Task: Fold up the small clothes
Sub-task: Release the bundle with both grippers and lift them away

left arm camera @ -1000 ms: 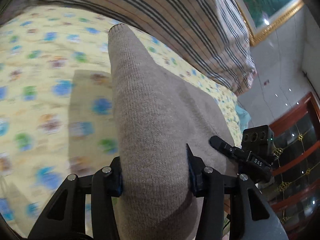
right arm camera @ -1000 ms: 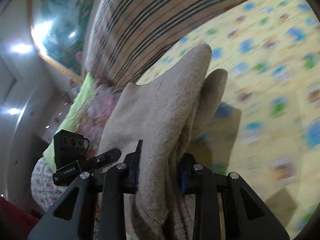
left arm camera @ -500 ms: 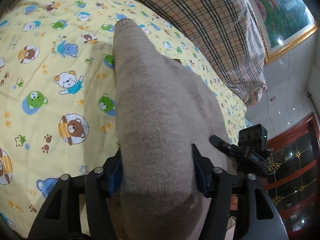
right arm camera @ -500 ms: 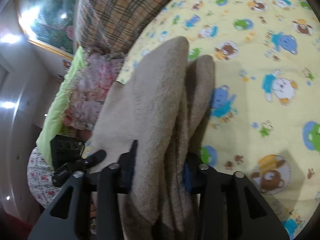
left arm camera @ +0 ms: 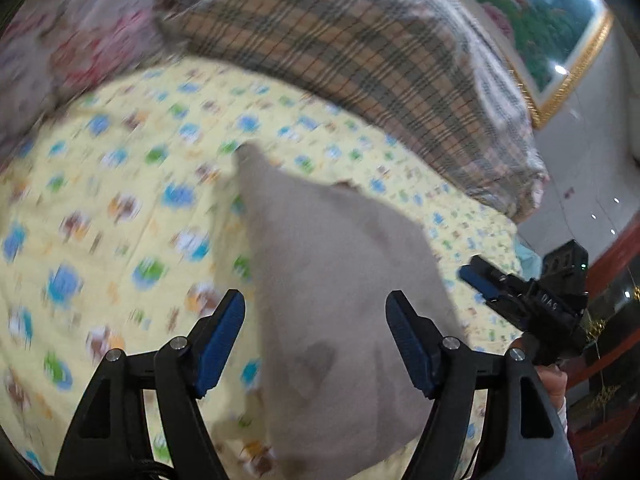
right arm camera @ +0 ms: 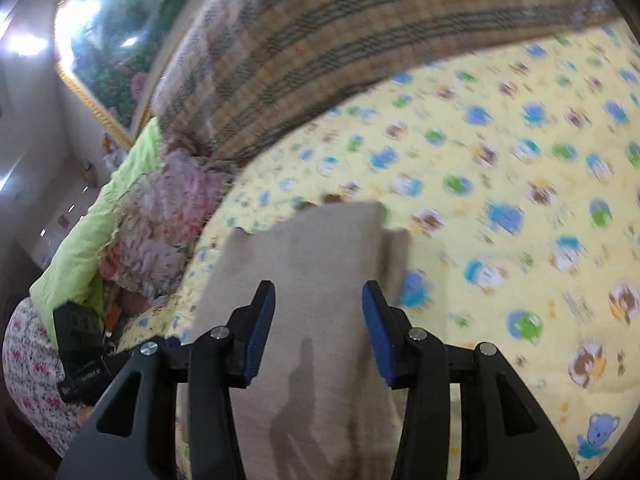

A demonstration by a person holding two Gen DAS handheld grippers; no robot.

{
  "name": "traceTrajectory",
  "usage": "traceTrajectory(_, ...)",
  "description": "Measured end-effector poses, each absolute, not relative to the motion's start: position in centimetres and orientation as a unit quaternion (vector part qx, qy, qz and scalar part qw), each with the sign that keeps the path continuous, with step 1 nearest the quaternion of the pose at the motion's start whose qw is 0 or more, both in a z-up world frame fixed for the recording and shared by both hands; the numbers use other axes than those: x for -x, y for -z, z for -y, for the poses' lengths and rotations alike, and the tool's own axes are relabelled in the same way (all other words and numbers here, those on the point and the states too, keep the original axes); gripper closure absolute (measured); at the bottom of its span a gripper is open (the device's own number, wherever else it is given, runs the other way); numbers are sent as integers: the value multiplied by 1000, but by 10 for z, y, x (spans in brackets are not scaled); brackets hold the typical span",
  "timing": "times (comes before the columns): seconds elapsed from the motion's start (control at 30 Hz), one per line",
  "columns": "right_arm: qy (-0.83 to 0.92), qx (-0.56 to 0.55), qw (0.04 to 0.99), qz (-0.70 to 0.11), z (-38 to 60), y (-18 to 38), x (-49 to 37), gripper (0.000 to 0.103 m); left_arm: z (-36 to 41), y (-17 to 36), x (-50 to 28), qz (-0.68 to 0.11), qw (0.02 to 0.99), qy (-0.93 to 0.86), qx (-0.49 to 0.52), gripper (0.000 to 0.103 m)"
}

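Observation:
A beige knit garment lies folded on the yellow bear-print bedspread. My left gripper hovers over its near end, and its jaws are opening. The blue pads stand clear of the cloth on both sides. In the right wrist view the same garment lies flat under my right gripper, which is open with a gap to the cloth and casts a shadow on it. Each gripper shows in the other's view: the right gripper at the right edge, the left gripper at the left edge. Both views are motion-blurred.
A plaid blanket is bunched along the far side of the bed. Floral bedding and a green quilt lie beside it. A gold-framed painting hangs on the wall, and a dark wooden cabinet stands past the bed.
Both grippers held the beige garment up a second ago. They have let go and drawn back, and the garment now lies on the bedspread.

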State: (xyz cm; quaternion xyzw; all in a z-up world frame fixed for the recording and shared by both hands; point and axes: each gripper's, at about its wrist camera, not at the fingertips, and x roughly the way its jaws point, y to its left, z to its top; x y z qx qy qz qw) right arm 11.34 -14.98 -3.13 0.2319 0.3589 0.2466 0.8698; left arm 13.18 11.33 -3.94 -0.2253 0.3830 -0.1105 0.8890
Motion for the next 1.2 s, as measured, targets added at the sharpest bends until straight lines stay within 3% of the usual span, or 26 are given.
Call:
traceTrajectory(0.17, -275, -198, 855, -393, 110, 26, -140, 57, -105, 38, -182, -393, 874, 162, 234, 30)
traceTrajectory(0.33, -258, -192, 840, -437, 95, 52, -178, 57, -120, 74, -235, -445, 845, 140, 261, 35)
traceTrajectory(0.43, -237, -212, 828, -462, 100, 75, -201, 65, -129, 97, -254, -474, 831, 117, 266, 43)
traceTrajectory(0.47, -232, -213, 830, -461, 102, 80, -206, 73, -128, 100, -257, -477, 834, 109, 255, 44)
traceTrajectory(0.53, -226, -220, 832, -457, 106, 83, -210, 76, -121, 97, -257, -479, 844, 98, 220, 44)
traceTrajectory(0.87, -271, -239, 844, -395, 129, 43, -120, 74, -111, 48, -146, -428, 878, 81, 199, 38)
traceTrajectory(1.2, -268, -193, 854, -401, 129, 59, -39, 74, -99, 70, -82, -444, 879, 29, 171, 34)
